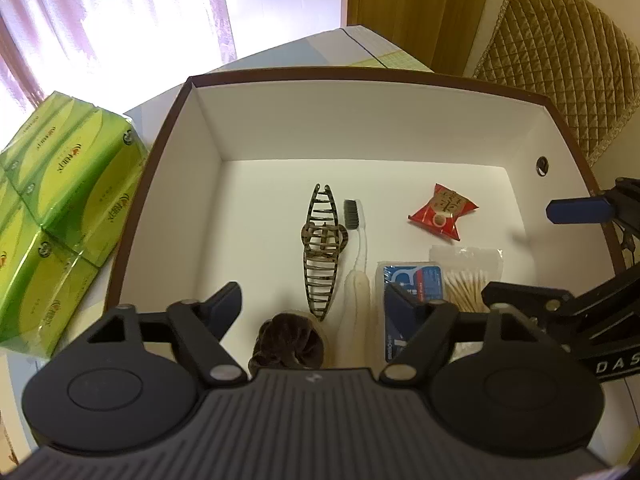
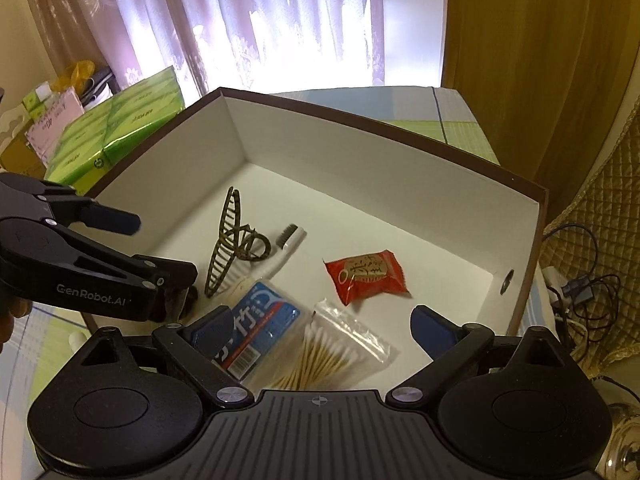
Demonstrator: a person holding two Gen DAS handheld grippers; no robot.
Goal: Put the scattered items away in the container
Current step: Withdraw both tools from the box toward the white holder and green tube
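A box (image 1: pixel 360 120) with a brown rim and white inside holds a hair claw clip (image 1: pixel 320 248), a toothbrush (image 1: pixel 358 248), a red snack packet (image 1: pixel 442 212), a blue floss pack (image 1: pixel 412 280), a bag of cotton swabs (image 1: pixel 468 276) and a brown scrunchie (image 1: pixel 286 340). My left gripper (image 1: pixel 316 300) hangs open above the scrunchie, its pads clear of it. In the right wrist view my right gripper (image 2: pixel 320 320) stands open over the cotton swabs (image 2: pixel 320 352) and floss pack (image 2: pixel 260 320), gripping nothing. The left gripper (image 2: pixel 160 248) shows at the box's (image 2: pixel 360 160) left side.
Green tissue packs (image 1: pixel 60 208) lie left of the box on the table. A quilted chair back (image 1: pixel 560 60) stands at the right, with cables (image 2: pixel 580 280) beside the box. Curtains hang behind.
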